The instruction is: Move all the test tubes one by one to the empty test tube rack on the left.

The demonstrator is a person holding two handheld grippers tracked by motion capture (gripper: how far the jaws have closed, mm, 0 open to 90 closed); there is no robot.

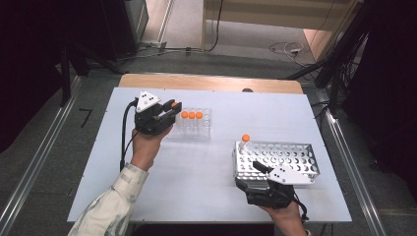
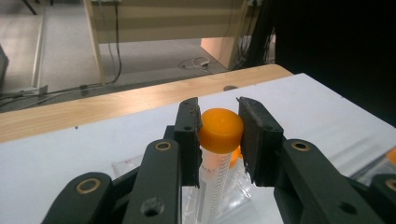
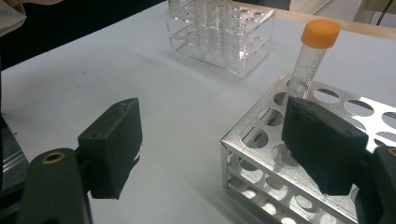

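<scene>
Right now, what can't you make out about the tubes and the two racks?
- Left gripper view: the left tool hides the lower part of the orange-capped clear plastic tube and its slot in the clear acrylic rack.
- Right gripper view: the perforated metal rack is cut off by the frame edge and partly hidden by the right tool.
- High view: tube markings are too small to read.

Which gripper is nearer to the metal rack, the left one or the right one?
Right. The right gripper is at the metal rack's near corner, jaws open. The left gripper is across the table at the clear rack.
</scene>
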